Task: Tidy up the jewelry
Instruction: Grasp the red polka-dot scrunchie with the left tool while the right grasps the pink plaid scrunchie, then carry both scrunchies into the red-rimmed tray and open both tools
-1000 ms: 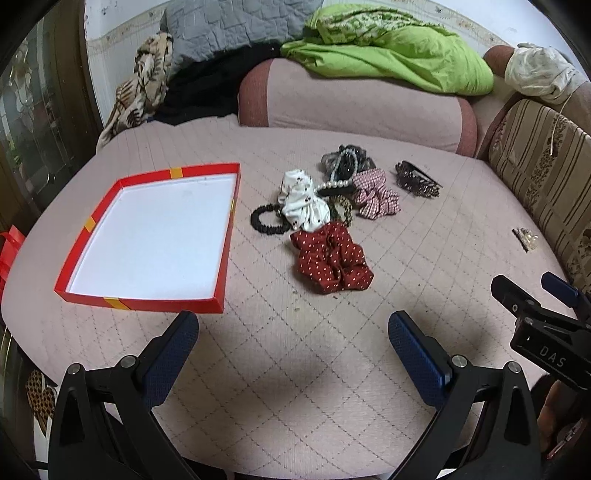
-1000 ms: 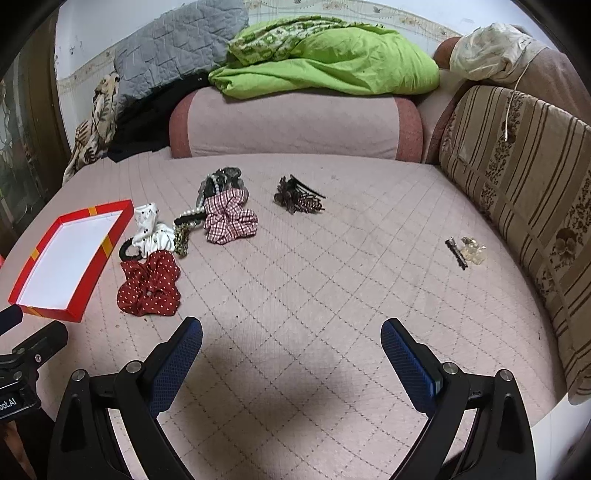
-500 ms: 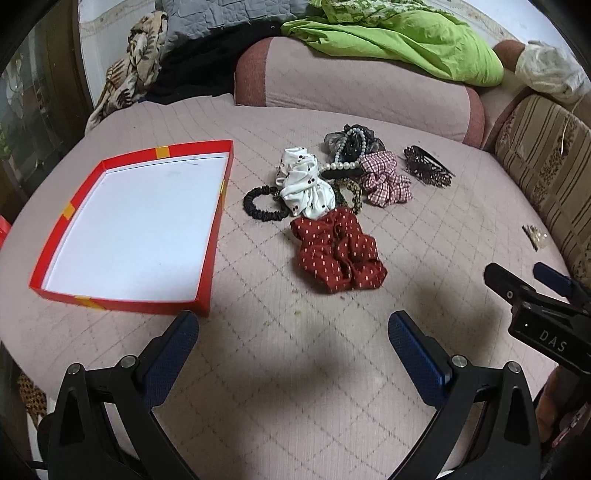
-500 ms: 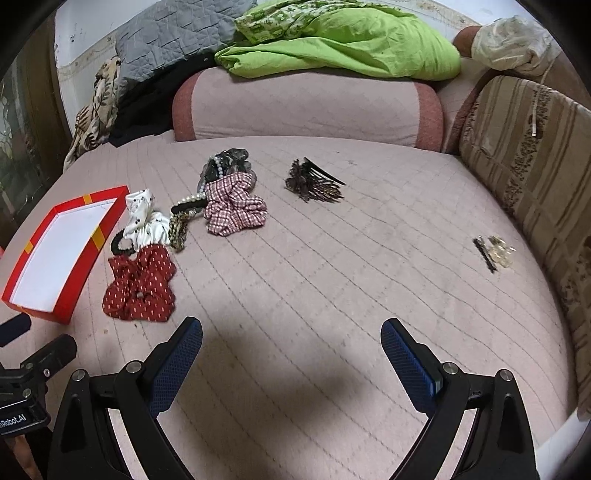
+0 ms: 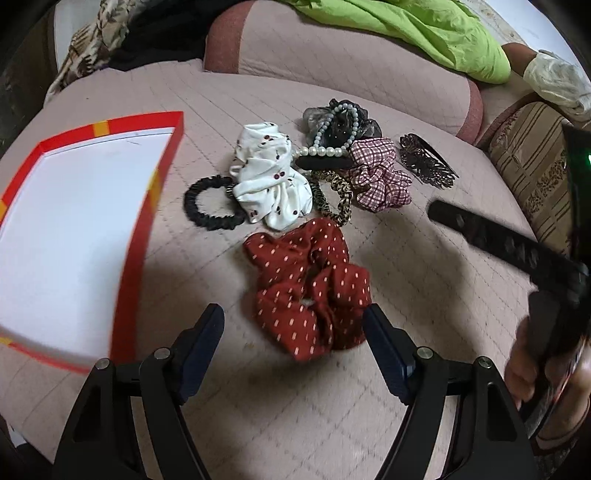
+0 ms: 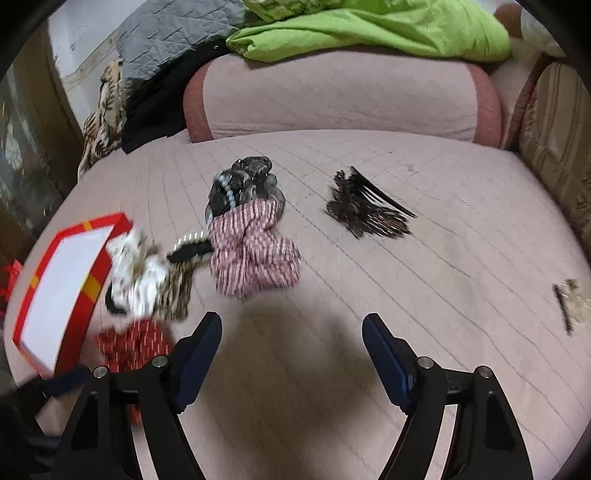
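Bed cover (image 5: 295, 406): pink quilted spread; carries every item listed; a pink bolster (image 6: 343, 99) lies along its far edge
Bedding heap: green quilt (image 6: 369, 33) on top of the bolster; grey quilted pillow (image 6: 177, 29) to its left
Red tray (image 5: 144, 229): shallow red-walled box with white floor and yellow bands; left of the hair pieces; nothing inside it
Left gripper (image 5: 293, 328): jaws apart and closing; pads not pressing on anything; low over the cover, the near edge of the red dotted scrunchie showing in the gap between the blue pads
Right gripper (image 6: 291, 336): jaws apart and closing; only bare cover between the pads; seen in the left view as a dark bar at the right edge, gripped by a hand (image 5: 524, 373)
Red dotted scrunchie (image 5: 314, 288): largest hair piece; nearest the left gripper; just right of the tray
White scrunchie (image 5: 269, 184): dark spots; beyond the red one; overlaps a black hair tie (image 5: 207, 206) on its left
Checked scrunchie (image 6: 251, 251): pink and white; right end of the cluster; ahead of the right gripper
Dark sheer scrunchie (image 5: 340, 122): far end of the cluster; a pearl strand (image 5: 328, 147) draped over it
Leopard hair tie (image 5: 336, 195): thin loop between the white and checked pieces
Dark hair comb (image 6: 369, 210): ornamented; apart from the cluster, to its right
Small clips (image 6: 570, 302): near the right edge; blurred
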`<state>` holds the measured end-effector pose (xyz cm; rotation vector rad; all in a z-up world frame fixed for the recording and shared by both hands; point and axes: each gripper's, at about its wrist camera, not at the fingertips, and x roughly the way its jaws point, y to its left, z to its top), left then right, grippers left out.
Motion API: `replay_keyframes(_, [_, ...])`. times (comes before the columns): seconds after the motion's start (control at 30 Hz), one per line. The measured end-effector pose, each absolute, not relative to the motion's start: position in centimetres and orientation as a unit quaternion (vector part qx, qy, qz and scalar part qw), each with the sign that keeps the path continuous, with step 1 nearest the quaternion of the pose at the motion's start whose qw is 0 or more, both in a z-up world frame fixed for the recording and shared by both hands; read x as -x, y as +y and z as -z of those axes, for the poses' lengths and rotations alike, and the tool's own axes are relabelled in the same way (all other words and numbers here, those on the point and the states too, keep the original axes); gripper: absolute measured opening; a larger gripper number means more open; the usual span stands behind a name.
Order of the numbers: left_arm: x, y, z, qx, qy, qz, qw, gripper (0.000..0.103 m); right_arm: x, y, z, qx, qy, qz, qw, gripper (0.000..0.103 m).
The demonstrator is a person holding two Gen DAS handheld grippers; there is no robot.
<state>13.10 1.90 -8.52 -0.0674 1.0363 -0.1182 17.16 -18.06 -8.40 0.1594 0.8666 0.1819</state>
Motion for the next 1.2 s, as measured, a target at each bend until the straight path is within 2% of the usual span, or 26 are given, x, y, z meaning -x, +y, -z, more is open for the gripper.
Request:
replay_keyframes(0.17, [-14.3, 1.5, 10.0, 0.047, 0.511, 0.063, 0.856, 0.075, -20.9, -17.3, 9.2, -0.106, 0.425, -0.112, 0.892, 0.083])
replay_keyframes(0.23, [-14.4, 1.2, 10.3, 0.039, 0.508, 0.059, 0.858, 0.067, -22.0, -16.5, 9.8, -0.102, 0.430, -0.114, 0.890, 0.082])
replay_keyframes(0.27, [-14.4, 1.1, 10.3, 0.035, 0.506, 0.060, 0.860, 0.062, -22.3, -16.2, 10.0, -0.098, 0.432, -0.115, 0.889, 0.073])
replay_keyframes(0.3, [-14.4, 0.9, 10.3, 0.032, 0.506, 0.062, 0.860, 0.046, -22.7, -15.7, 10.3, -0.090, 0.436, -0.117, 0.888, 0.064])
replay_keyframes(0.33, [-14.4, 0.8, 10.3, 0.027, 0.506, 0.062, 0.860, 0.029, -22.9, -15.4, 10.6, -0.084, 0.442, -0.120, 0.885, 0.035])
replay_keyframes(0.37, [-14.3, 0.6, 10.3, 0.025, 0.506, 0.064, 0.860, 0.021, -23.1, -15.1, 11.0, -0.084, 0.452, -0.128, 0.879, 0.015])
replay_keyframes(0.4, [-14.2, 0.5, 10.2, 0.029, 0.507, 0.071, 0.859, 0.011, -23.1, -15.1, 11.1, -0.088, 0.456, -0.131, 0.876, 0.014])
replay_keyframes(0.47, [-13.6, 0.4, 9.8, 0.029, 0.505, 0.076, 0.859, 0.009, -22.5, -15.3, 10.9, -0.094, 0.452, -0.131, 0.877, 0.007])
replay_keyframes(0.87, [-8.8, 4.5, 3.5, 0.059, 0.458, 0.073, 0.884, 0.008, -15.5, -15.6, 5.3, -0.102, 0.419, -0.149, 0.890, 0.005])
replay_keyframes(1.2, [-8.6, 13.6, -1.3, 0.082, 0.404, 0.002, 0.911, 0.008, -13.3, -6.9, 1.9, -0.067, 0.407, -0.222, 0.884, 0.005])
